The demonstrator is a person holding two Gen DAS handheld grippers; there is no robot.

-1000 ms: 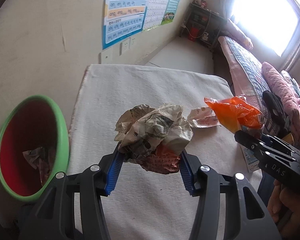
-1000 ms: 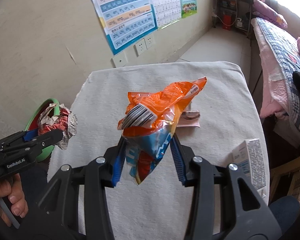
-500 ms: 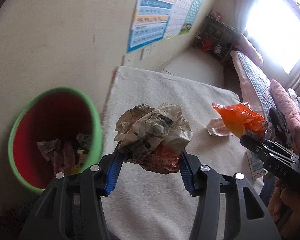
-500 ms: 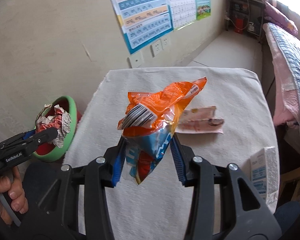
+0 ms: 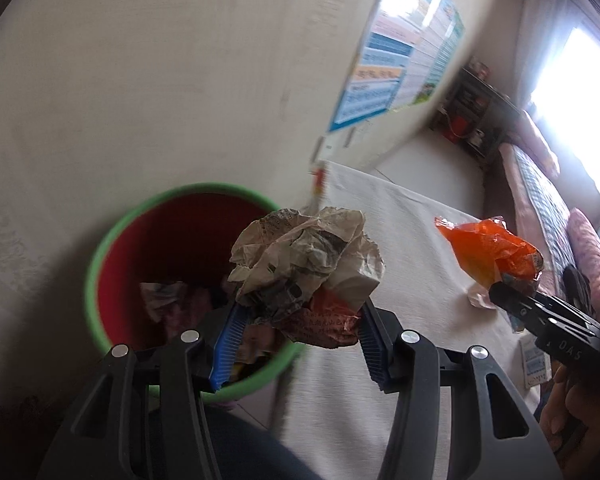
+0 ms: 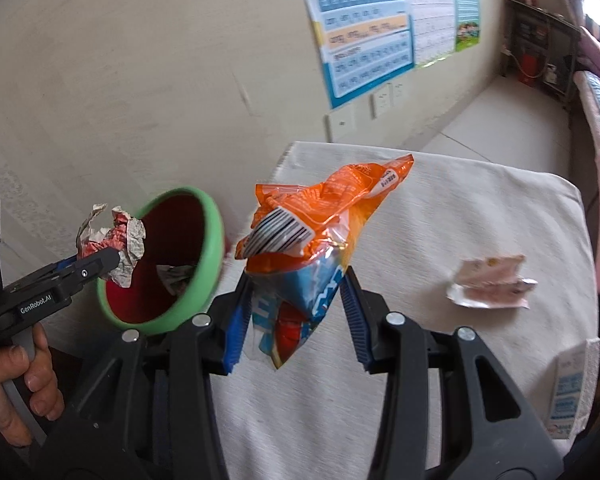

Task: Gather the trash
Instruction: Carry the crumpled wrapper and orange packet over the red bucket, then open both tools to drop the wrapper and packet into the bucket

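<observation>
Right wrist alone shows table (image 6: 440, 216) wrapper (image 6: 488, 282); bin (image 5: 100, 264) interior shows left.

Daylight from a blown-out window (image 5: 580, 92) at right; fisheye-bent edges, motion blur on the wall (image 5: 140, 80).

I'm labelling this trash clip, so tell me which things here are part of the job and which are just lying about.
Part of the job:
crumpled newspaper ball in left tongs
orange plastic snack bag in right tongs
green-rimmed red bin
torn pale wrapper on the cloth
small white carton at the table edge

Lying about:
wall charts
bed with pink bedding
dark shelf
</observation>
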